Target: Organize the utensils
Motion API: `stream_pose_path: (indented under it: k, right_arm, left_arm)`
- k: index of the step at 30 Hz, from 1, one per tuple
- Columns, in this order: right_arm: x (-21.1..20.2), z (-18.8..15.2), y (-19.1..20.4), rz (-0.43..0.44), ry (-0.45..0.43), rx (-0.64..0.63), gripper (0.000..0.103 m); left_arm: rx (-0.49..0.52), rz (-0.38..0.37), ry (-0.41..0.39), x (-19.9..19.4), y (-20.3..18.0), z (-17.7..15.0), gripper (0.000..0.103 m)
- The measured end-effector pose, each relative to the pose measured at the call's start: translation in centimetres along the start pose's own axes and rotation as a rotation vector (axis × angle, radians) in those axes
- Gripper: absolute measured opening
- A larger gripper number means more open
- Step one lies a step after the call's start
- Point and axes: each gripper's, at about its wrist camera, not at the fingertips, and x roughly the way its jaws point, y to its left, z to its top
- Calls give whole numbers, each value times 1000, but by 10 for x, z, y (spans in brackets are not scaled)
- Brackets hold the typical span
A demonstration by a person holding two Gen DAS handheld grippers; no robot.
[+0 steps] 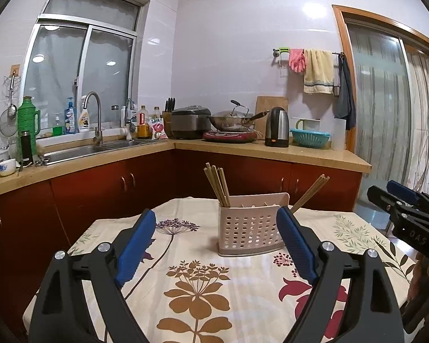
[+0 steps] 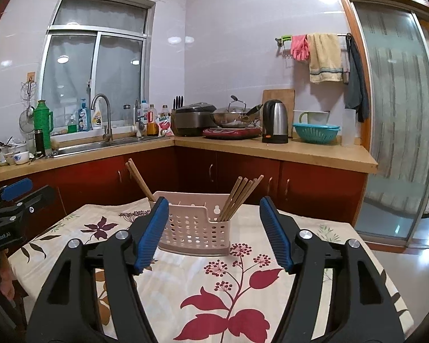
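Observation:
A pale pink perforated utensil holder [image 1: 250, 227] [image 2: 197, 230] stands near the far end of a small table with a floral cloth [image 1: 197, 285] [image 2: 237, 285]. Wooden chopsticks stand in it in two bunches: one [image 1: 218, 183] [image 2: 138, 178] leaning left and one [image 1: 311, 193] [image 2: 241, 197] leaning right. My left gripper [image 1: 216, 245] is open, short of the holder, with nothing between its blue pads. My right gripper [image 2: 213, 235] is open too, also short of the holder, and empty. Each gripper shows at the edge of the other's view: right [image 1: 400, 200], left [image 2: 14, 197].
An L-shaped counter [image 1: 243, 148] with red cabinets runs behind the table. It carries a sink [image 1: 80, 150], rice cooker [image 1: 190, 121], wok [image 1: 234, 120], kettle [image 1: 277, 127] and teal colander [image 1: 310, 137]. A glass sliding door [image 1: 386, 100] stands at the right.

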Motion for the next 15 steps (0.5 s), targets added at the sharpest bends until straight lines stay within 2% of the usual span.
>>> stream_pose_path:
  k: [15]
  right_arm:
    - [-21,3,3,0,-20,-5,67]
  left_arm:
    - [-4,8,-29,-26,1,-3,84]
